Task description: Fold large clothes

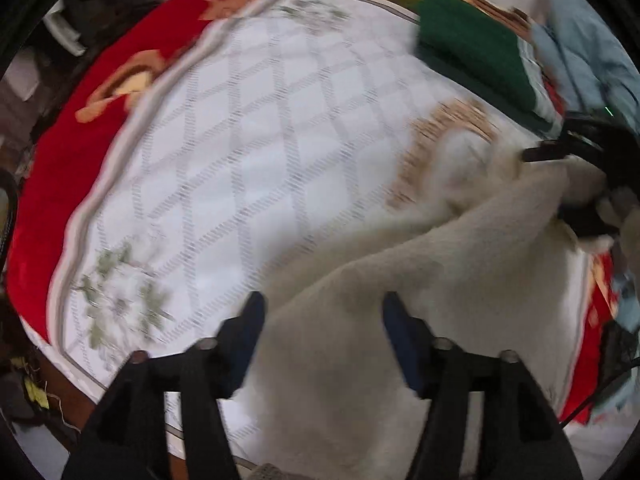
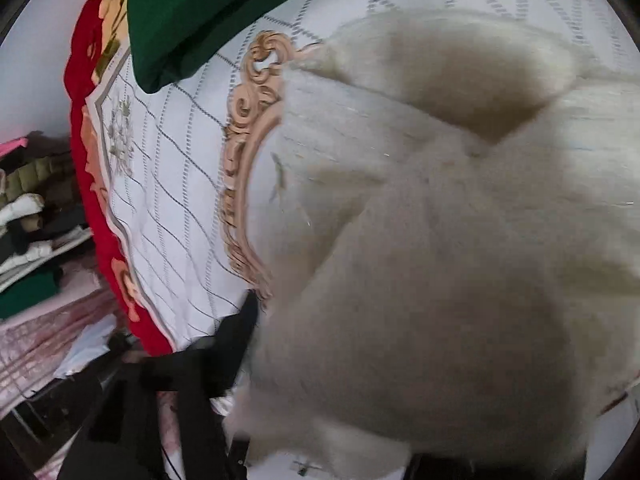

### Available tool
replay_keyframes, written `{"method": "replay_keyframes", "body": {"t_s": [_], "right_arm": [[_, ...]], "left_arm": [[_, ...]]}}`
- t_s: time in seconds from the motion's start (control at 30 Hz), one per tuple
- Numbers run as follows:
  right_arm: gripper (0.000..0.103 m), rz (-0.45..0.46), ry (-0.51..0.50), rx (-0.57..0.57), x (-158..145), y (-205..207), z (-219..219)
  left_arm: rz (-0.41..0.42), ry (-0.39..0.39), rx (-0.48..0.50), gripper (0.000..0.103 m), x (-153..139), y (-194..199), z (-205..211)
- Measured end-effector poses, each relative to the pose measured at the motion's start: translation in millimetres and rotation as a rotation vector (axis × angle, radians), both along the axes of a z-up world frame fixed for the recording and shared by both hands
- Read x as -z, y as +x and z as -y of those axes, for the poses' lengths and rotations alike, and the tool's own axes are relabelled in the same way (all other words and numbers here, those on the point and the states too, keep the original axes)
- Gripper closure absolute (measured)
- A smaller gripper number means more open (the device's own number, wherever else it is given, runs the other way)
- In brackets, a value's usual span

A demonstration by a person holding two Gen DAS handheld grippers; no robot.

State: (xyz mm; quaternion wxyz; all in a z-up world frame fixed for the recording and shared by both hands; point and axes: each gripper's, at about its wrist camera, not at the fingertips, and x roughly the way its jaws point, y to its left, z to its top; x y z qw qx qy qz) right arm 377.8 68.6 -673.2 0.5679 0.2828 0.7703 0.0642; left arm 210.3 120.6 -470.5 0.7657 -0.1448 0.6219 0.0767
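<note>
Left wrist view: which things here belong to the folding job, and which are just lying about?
Job:
cream fleece garment
left claw, open above it
right claw, at its far edge

Lying about:
green folded cloth
light blue fabric
red floral blanket

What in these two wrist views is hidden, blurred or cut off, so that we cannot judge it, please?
- Right wrist view: the cream fleece garment covers the right gripper's far finger, so its grip cannot be judged.
- Left wrist view: the right gripper sits at the frame edge, blurred and partly behind cream cloth.
- Left wrist view: motion blur smears the bedspread; the left gripper stands open above the garment.
- The green folded cloth is cut off by the edge.
</note>
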Motion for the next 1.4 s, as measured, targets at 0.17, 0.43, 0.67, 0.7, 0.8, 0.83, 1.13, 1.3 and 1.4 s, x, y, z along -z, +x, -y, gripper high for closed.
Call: {"method": "replay_keyframes", "body": {"t_s": [0.17,0.43,0.67,0.7,0.8,0.83,1.13,1.3,1.4], "right_arm": [[0.016,0.138,0.229,0.06,-31,2,7],[0.042,0.262,0.018,-0.052,-55,14,47],[0.059,0.224,-0.105,-0.244,43,64,-2],[0.056,0.226,-0.115,-0.274,39,68,-8],[0.029,0.246,-0.028,-0.341,12,65,-10],[0.029,0.264,0.007,-0.344,-3,60,-3],[0.029,0.235,0.069,-0.28,-40,-11,102],[0.029,0.163,0.036,-0.24,-13,-34,139],[0.029,0.152,0.014,-0.247,-5,-39,145]], "left_arm": [[-0.022,-0.005,-0.135,0.032,-4,-14,-34],[-0.051,0.034,-0.157,0.031,7,-11,-3],[-0.145,0.088,-0.207,0.029,69,6,5],[-0.15,0.075,-0.235,0.029,70,3,2],[-0.092,0.049,-0.323,0.029,39,-15,-6],[-0.075,0.035,-0.359,0.029,29,-24,-9],[-0.064,-0.174,-0.677,0.032,21,-97,-23],[-0.035,-0.185,-0.564,0.032,51,-42,-6],[-0.03,-0.064,-0.445,0.075,60,-9,8]]}}
